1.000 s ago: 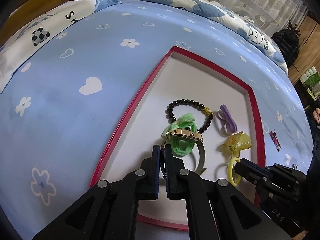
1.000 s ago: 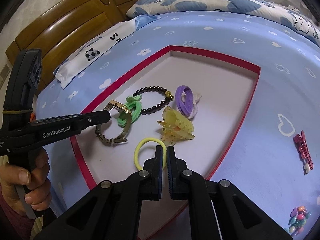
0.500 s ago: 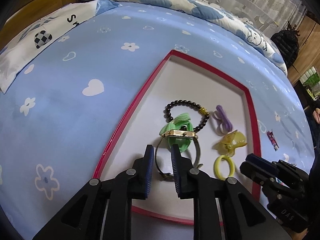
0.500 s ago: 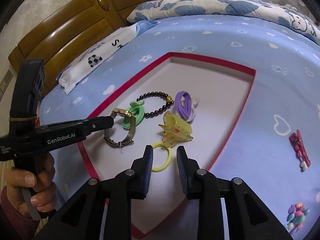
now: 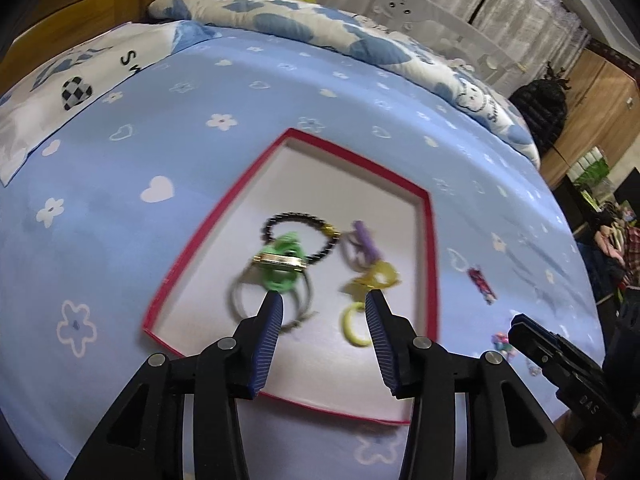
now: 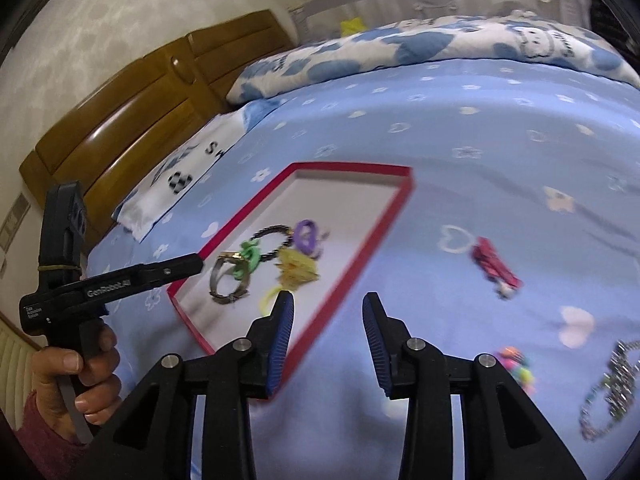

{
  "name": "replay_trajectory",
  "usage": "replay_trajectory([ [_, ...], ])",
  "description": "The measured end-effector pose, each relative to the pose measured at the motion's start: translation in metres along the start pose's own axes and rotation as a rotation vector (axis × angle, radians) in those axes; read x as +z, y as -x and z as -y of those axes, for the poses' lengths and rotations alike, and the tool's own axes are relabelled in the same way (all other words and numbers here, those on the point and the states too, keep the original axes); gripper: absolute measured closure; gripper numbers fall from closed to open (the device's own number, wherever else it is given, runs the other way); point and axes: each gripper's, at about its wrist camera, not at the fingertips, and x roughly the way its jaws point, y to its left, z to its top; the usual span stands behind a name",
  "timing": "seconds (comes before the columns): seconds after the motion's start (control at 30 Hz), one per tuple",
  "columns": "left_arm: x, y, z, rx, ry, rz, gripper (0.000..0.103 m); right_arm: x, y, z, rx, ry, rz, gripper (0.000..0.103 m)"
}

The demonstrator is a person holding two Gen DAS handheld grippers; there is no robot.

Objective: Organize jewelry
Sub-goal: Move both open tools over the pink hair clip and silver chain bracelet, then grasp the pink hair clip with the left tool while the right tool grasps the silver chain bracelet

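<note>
A red-rimmed tray [image 5: 224,204] [image 6: 384,220] lies on the blue bedspread. In it are a watch [image 5: 280,264] [image 6: 224,280], a green scrunchie [image 5: 286,242], a black bead bracelet [image 5: 296,218], a purple hair tie [image 5: 362,240], a yellow claw clip [image 5: 380,274] [image 6: 296,270] and a yellow hair tie [image 5: 350,322]. My left gripper [image 5: 322,308] is open and empty above the tray's near part. My right gripper [image 6: 328,308] is open and empty above the tray's right rim. On the bedspread right of the tray lie a red hair clip [image 6: 494,264], a colourful bead piece [image 6: 516,364] and a chain bracelet [image 6: 612,388].
A wooden headboard [image 6: 132,120] and pillows [image 5: 72,80] stand at the far left. A rolled blue-and-white quilt [image 5: 360,40] lies along the far side. The red hair clip also shows in the left wrist view [image 5: 482,284].
Both grippers opened from shut and pulled back and up from the tray. The watch and the yellow hair tie now lie free in the tray.
</note>
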Motion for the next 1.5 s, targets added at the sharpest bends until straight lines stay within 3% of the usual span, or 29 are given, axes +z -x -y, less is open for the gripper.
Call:
replay_trajectory([
  [0.37,-0.009,0.004,0.054,-0.079,-0.092,-0.027,0.056,-0.022,0.067,0.063,-0.109,-0.13,0.094,0.058],
  [0.8,-0.019,-0.025,0.124,-0.121,-0.239,-0.103,0.052,-0.054,0.123,0.139,-0.227,-0.293,0.16,0.057],
  [1.5,0.004,-0.122,0.187,-0.081,-0.28,-0.207,0.043,-0.058,0.105,0.194,-0.298,-0.346,0.088,0.055],
])
